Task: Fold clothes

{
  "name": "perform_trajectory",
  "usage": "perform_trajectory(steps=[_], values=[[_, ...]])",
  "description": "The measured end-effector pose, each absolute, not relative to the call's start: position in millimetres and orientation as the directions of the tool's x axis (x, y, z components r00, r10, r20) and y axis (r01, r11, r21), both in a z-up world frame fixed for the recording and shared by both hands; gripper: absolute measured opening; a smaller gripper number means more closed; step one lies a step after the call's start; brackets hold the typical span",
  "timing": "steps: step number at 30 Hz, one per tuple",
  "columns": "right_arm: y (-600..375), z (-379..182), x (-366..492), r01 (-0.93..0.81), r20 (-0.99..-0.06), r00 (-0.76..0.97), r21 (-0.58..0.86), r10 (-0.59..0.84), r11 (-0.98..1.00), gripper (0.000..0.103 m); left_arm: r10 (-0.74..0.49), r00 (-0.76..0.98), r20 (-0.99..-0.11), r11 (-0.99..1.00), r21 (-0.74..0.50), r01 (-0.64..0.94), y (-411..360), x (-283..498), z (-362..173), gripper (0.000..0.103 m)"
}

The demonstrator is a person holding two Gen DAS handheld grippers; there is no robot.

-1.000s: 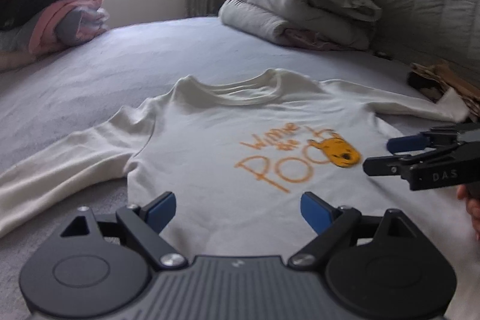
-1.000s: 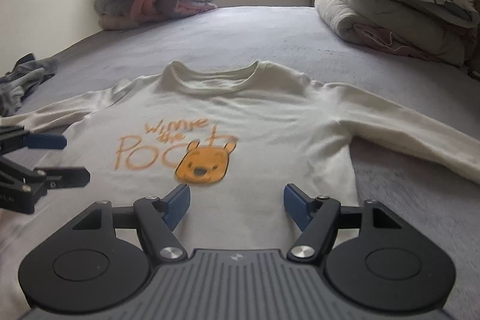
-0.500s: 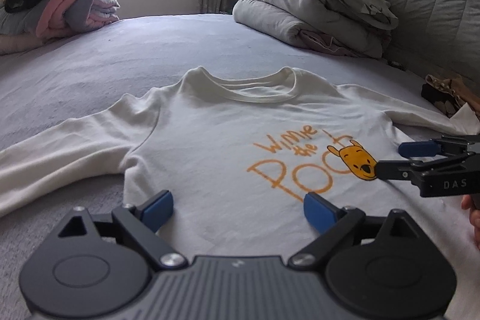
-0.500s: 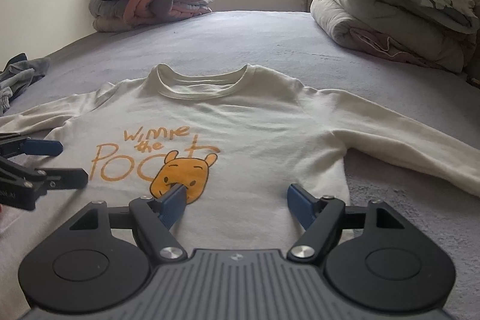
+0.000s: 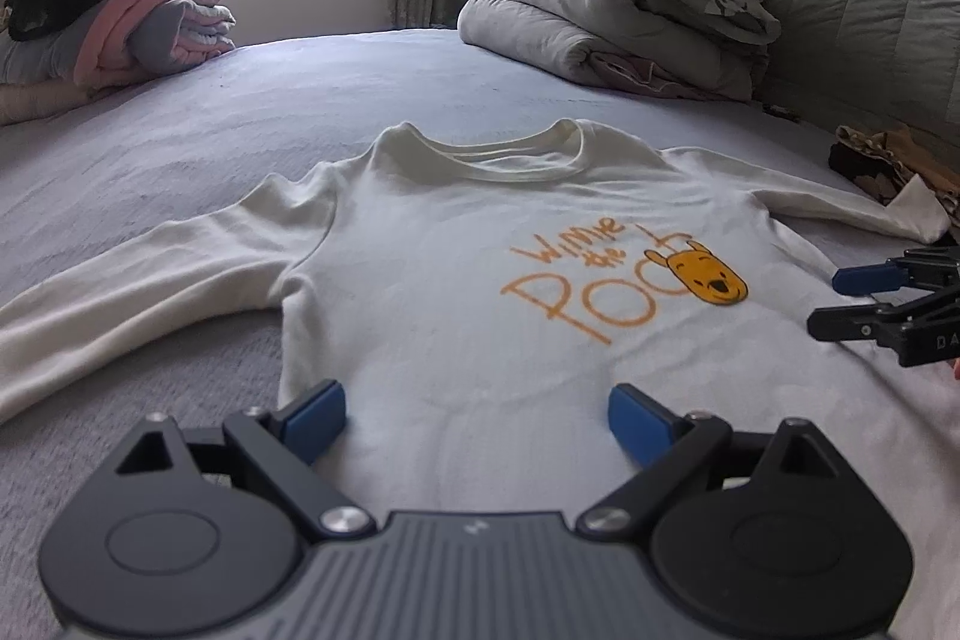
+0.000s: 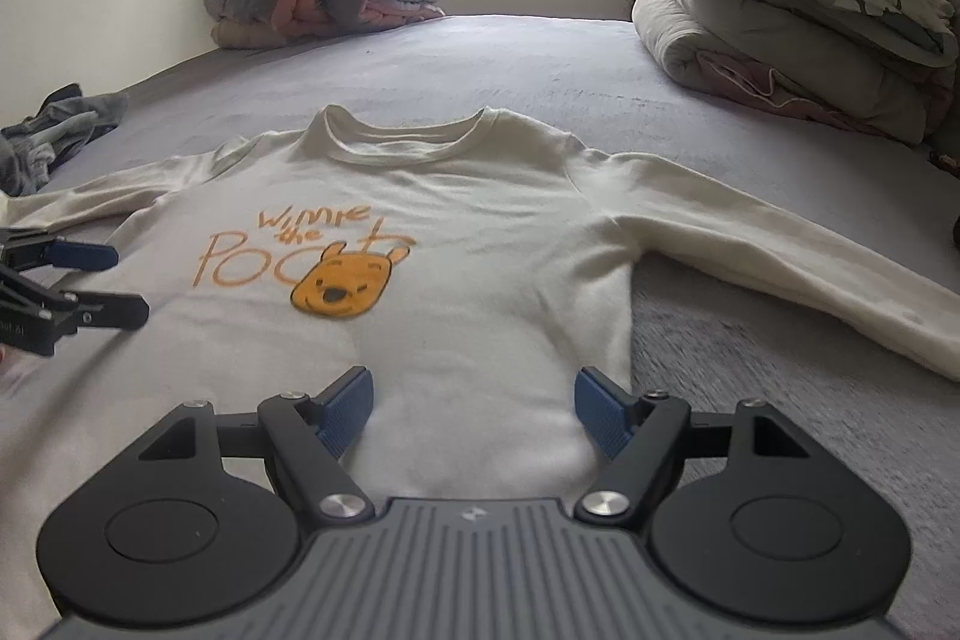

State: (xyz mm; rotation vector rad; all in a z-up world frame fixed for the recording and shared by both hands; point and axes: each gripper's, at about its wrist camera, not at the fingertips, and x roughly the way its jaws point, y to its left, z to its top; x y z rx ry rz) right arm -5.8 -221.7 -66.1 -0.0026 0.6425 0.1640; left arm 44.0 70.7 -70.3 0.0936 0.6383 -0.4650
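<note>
Both tools, left tool (image 5: pixel 477 415) and right tool (image 6: pixel 474 403), hover open and empty over the cream shirt (image 5: pixel 480 292), spread flat on the bed (image 5: pixel 300 94); folding hasn't begun.

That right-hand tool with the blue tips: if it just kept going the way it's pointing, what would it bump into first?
Most likely the cream shirt lying flat on the bed. The right tool is open, empty and angled down at the shirt's lower body, near its side edge. Nothing stands between them, though depth is hard to judge.
</note>
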Motion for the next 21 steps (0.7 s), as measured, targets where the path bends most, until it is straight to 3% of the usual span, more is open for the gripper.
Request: perform_trajectory(steps=[14, 21], values=[[-243, -65, -59, -0.191, -0.616, 0.771, 0.02, 0.162, 0.981, 0.079, -0.426, 0.679, -0.598, 0.85, -0.008, 0.526, 87, -3, -67, 0.097], [-278, -45, -47, -0.05, -0.592, 0.8, 0.1, 0.1, 0.994, 0.079, -0.434, 0.668, -0.604, 0.86, -0.058, 0.507, 79, 4, -50, 0.097]])
